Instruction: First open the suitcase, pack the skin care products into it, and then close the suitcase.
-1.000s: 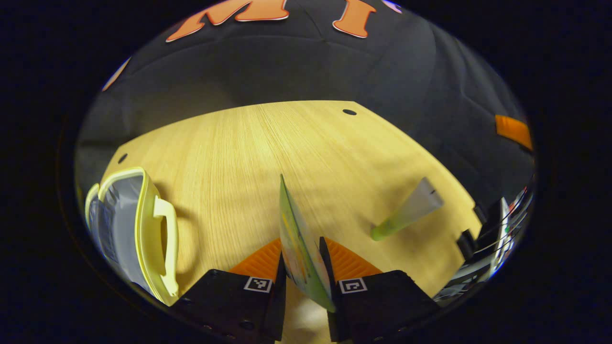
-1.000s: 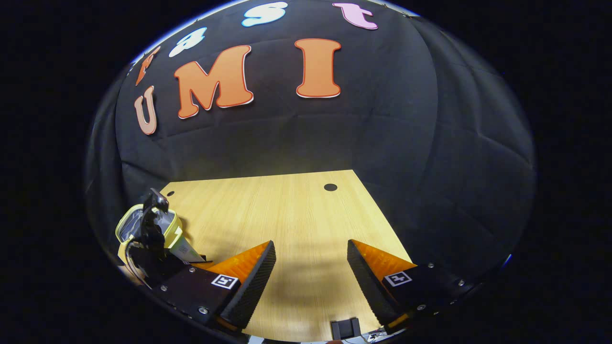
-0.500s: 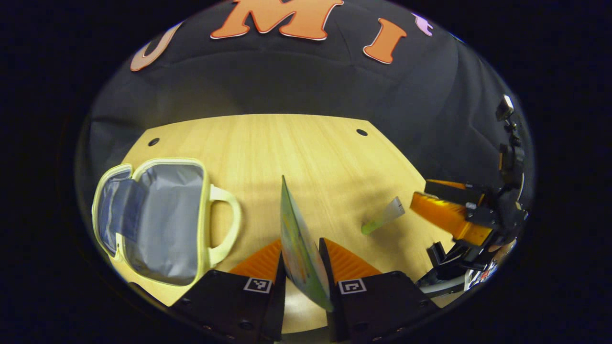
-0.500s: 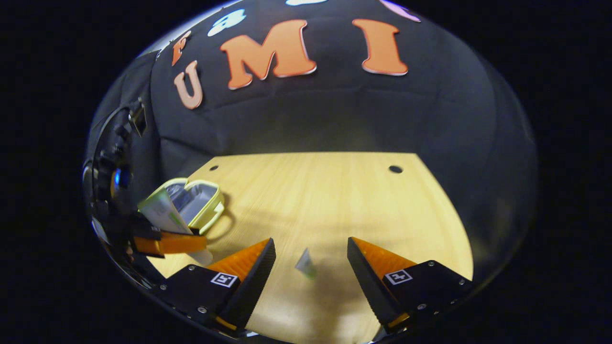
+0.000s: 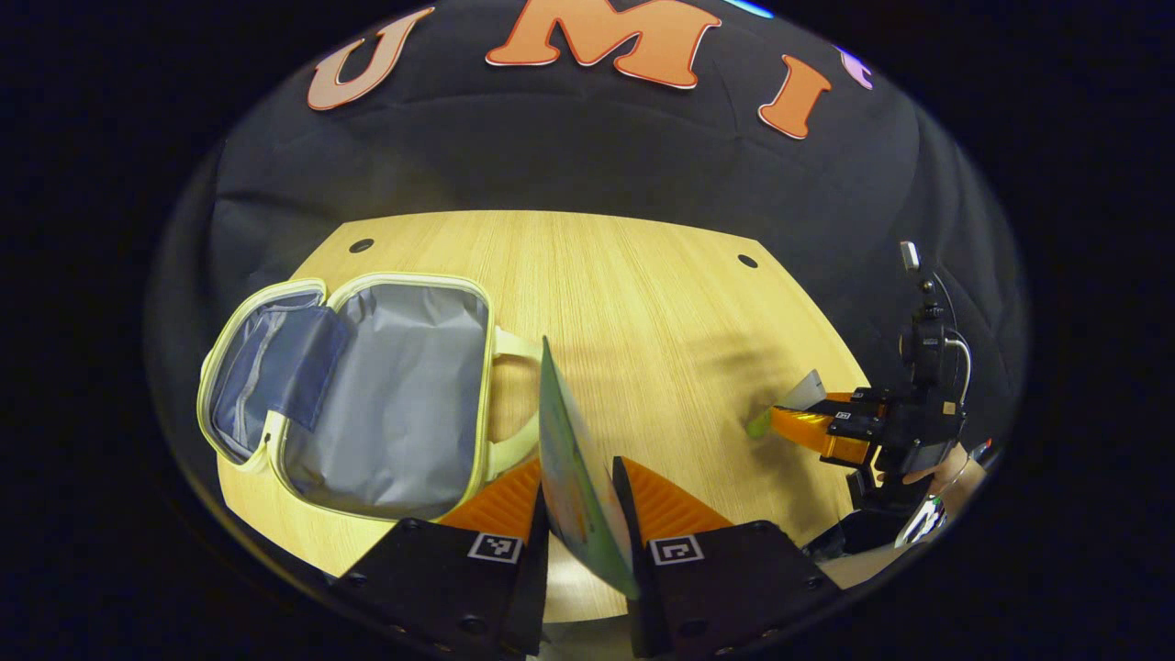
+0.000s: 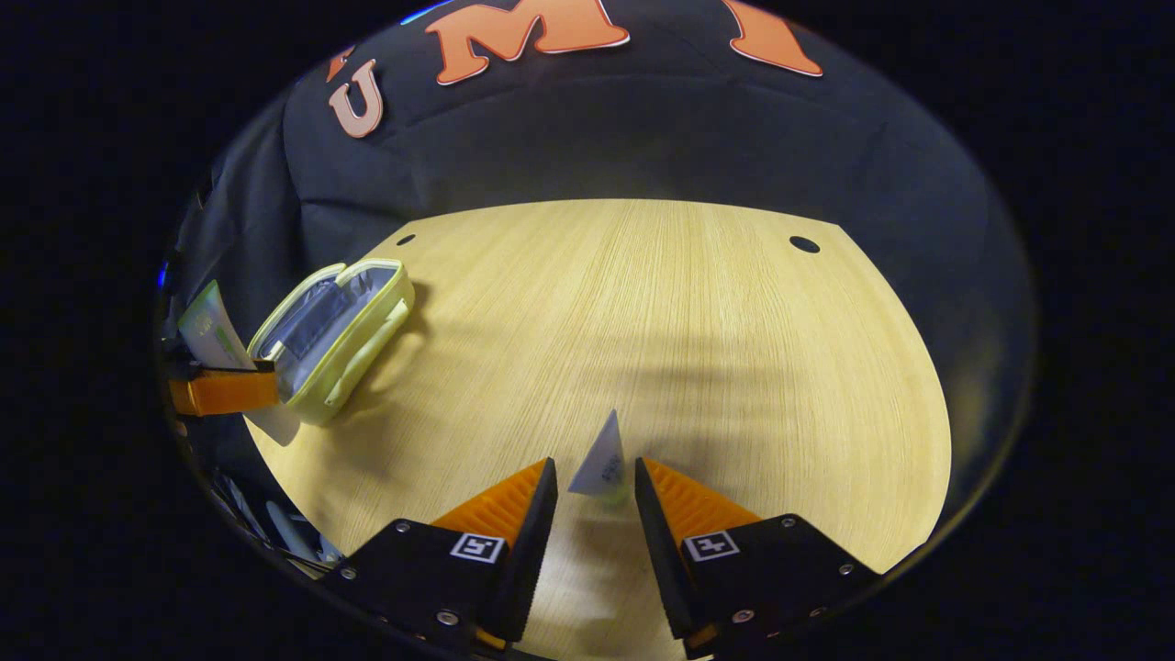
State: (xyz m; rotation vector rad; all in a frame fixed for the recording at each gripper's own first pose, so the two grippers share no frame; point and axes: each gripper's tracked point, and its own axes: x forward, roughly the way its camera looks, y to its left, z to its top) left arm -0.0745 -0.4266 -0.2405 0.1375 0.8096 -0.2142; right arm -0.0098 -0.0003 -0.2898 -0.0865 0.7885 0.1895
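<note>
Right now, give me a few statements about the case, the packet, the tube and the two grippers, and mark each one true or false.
1. The case lies open on the table. True.
2. The left gripper has nothing between its fingers. False: both fingers press on a flat packet.
3. The tube already lies inside the case. False: it is out on the table, between the fingers of the right gripper.
4. The case has a handle on the side nearest the packet. True.
5. The right gripper has its fingers spread wide apart. False: they stand close on either side of the tube, though whether they press on it cannot be told.
</note>
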